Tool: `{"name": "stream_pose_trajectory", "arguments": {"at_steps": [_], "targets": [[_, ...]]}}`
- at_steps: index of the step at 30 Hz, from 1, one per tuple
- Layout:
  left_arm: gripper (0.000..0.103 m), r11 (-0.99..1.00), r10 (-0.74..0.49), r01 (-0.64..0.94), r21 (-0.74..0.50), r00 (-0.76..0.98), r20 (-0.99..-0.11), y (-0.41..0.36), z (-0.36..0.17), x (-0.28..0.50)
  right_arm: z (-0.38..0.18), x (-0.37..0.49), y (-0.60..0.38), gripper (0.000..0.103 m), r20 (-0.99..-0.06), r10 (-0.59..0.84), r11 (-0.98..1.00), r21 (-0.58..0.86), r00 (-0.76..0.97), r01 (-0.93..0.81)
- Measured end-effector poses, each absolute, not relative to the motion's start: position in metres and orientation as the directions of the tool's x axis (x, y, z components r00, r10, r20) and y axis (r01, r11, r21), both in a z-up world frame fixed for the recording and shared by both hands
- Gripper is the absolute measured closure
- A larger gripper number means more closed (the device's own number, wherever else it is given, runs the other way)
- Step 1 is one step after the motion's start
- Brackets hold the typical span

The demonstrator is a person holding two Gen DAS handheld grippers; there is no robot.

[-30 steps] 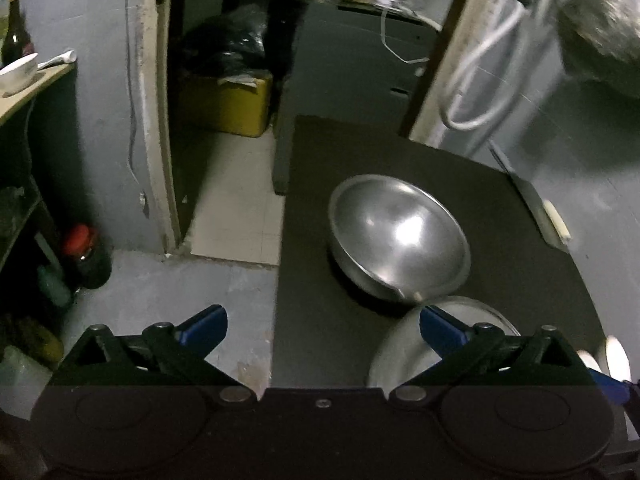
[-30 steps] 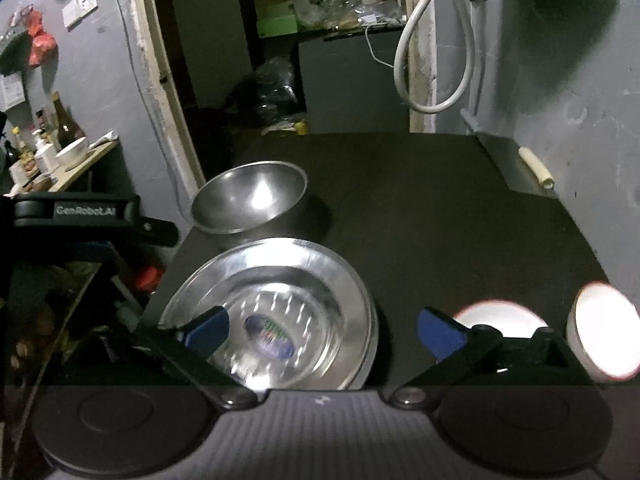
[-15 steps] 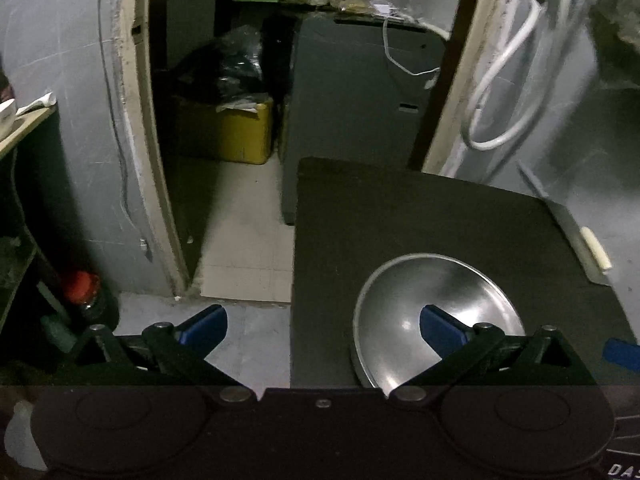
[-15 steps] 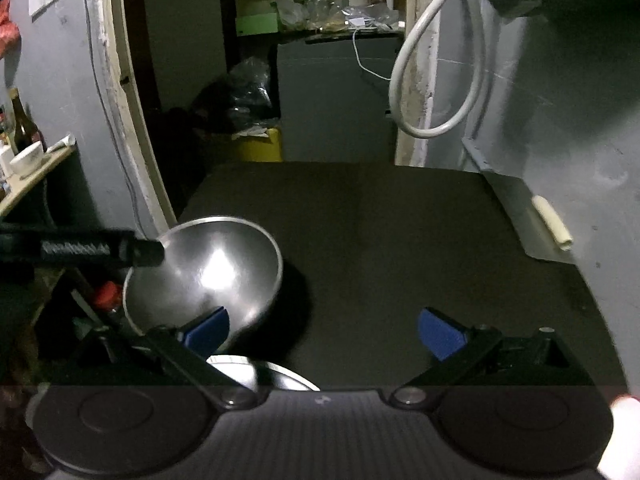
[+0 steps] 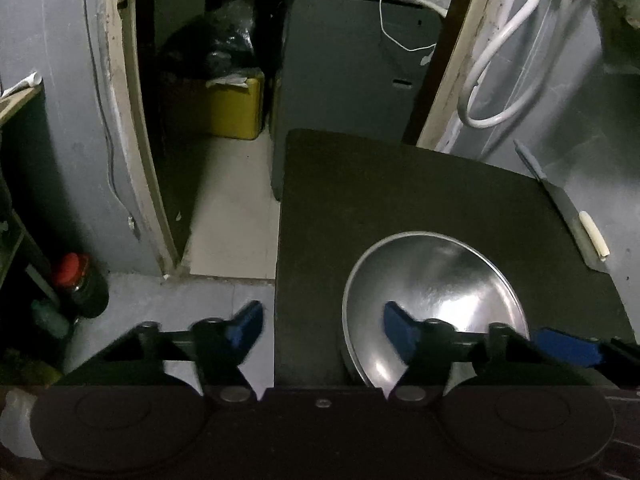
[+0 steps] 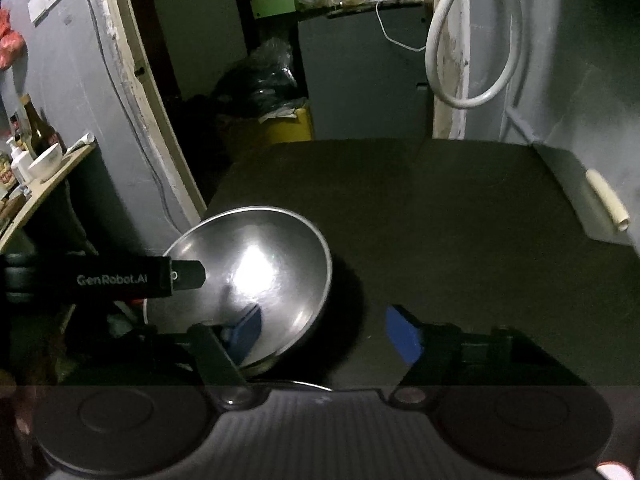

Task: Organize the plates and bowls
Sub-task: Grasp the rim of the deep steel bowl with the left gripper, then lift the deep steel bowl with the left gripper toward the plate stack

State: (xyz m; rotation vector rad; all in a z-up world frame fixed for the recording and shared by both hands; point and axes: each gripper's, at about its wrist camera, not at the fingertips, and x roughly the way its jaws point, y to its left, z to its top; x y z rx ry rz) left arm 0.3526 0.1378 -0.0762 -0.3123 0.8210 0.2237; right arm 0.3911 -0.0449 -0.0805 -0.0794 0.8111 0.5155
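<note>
A steel bowl sits on the black table near its left edge. My left gripper straddles the bowl's left rim, with its right finger inside the bowl and its left finger out past the table edge. Its jaws are closing and the pads do not touch the rim. My right gripper straddles the bowl's right rim, left finger inside and right finger over the table. Its jaws are also closing, clear of the steel. Only a thin arc of the steel plate shows, just below the bowl.
A cleaver with a pale handle lies along the table's right edge by the wall. A white hose hangs on that wall. Left of the table the floor drops away to a doorway and a yellow bin. A shelf with bottles and a white bowl stands at far left.
Both grippers have moved forward over the table to the steel bowl. The plate and white bowls slid out of view below. Both pairs of jaws have narrowed around the bowl's rim.
</note>
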Motion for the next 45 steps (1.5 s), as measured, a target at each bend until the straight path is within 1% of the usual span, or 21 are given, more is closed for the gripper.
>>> {"name": "stream_pose_trajectory", "arguments": {"at_steps": [1, 2, 3, 4, 5, 6, 9, 14, 18, 23, 28, 32, 35, 39, 45], "targets": [[0.059, 0.931, 0.066, -0.310, -0.191, 0.659, -0.749, 0.138, -0.077, 0.353, -0.082, 0.392, -0.045, 0.044, -0.715, 0.412, 0.873, 0.134, 0.565, -0.468], [0.069, 0.931, 0.052, -0.306, -0.200, 0.652, -0.757, 0.138, -0.079, 0.354, -0.083, 0.393, -0.045, 0.049, -0.718, 0.417, 0.872, 0.142, 0.558, -0.469], [0.073, 0.931, 0.040, -0.302, -0.208, 0.648, -0.760, 0.138, -0.080, 0.355, -0.084, 0.393, -0.045, 0.056, -0.718, 0.423, 0.869, 0.149, 0.553, -0.471], [0.080, 0.930, 0.027, -0.297, -0.218, 0.646, -0.763, 0.139, -0.081, 0.354, -0.084, 0.393, -0.045, 0.063, -0.715, 0.432, 0.866, 0.158, 0.550, -0.475], [0.087, 0.928, 0.008, -0.287, -0.236, 0.651, -0.759, 0.139, -0.081, 0.353, -0.083, 0.393, -0.045, 0.066, -0.713, 0.442, 0.861, 0.168, 0.544, -0.480], [0.090, 0.927, -0.004, -0.280, -0.248, 0.656, -0.755, 0.138, -0.081, 0.352, -0.083, 0.393, -0.045, 0.071, -0.711, 0.450, 0.857, 0.176, 0.539, -0.484], [0.090, 0.928, 0.003, -0.280, -0.244, 0.662, -0.749, 0.134, -0.076, 0.349, -0.076, 0.389, -0.045, 0.072, -0.697, 0.455, 0.857, 0.172, 0.555, -0.486], [0.091, 0.929, -0.006, -0.245, -0.276, 0.738, -0.675, 0.124, -0.048, 0.330, -0.050, 0.374, -0.064, 0.075, -0.623, 0.495, 0.847, 0.189, 0.606, -0.497], [0.091, 0.946, -0.027, -0.184, -0.268, 0.779, -0.627, 0.106, -0.023, 0.312, -0.029, 0.358, -0.090, 0.077, -0.573, 0.526, 0.835, 0.207, 0.628, -0.511], [0.091, 0.958, -0.083, -0.108, -0.266, 0.784, -0.616, 0.076, -0.006, 0.285, -0.010, 0.328, -0.129, 0.078, -0.551, 0.546, 0.820, 0.198, 0.631, -0.537], [0.090, 0.961, -0.154, -0.037, -0.272, 0.749, -0.644, 0.044, -0.006, 0.253, -0.004, 0.283, -0.167, 0.078, -0.569, 0.541, 0.816, 0.175, 0.620, -0.551], [0.090, 0.956, -0.217, 0.001, -0.293, 0.674, -0.706, 0.017, -0.017, 0.229, -0.009, 0.242, -0.193, 0.078, -0.615, 0.508, 0.819, 0.129, 0.603, -0.559], [0.090, 0.946, -0.264, 0.018, -0.324, 0.624, -0.735, 0.004, -0.026, 0.213, -0.017, 0.220, -0.213, 0.078, -0.656, 0.495, 0.826, 0.151, 0.570, -0.543], [0.090, 0.941, -0.304, 0.047, -0.336, 0.552, -0.776, -0.012, -0.036, 0.193, -0.023, 0.195, -0.233, 0.078, -0.694, 0.494, 0.822, 0.178, 0.524, -0.541], [0.090, 0.934, -0.336, 0.049, -0.353, 0.452, -0.826, -0.016, -0.050, 0.172, -0.037, 0.168, -0.250, 0.077, -0.742, 0.517, 0.790, 0.223, 0.426, -0.571]]}}
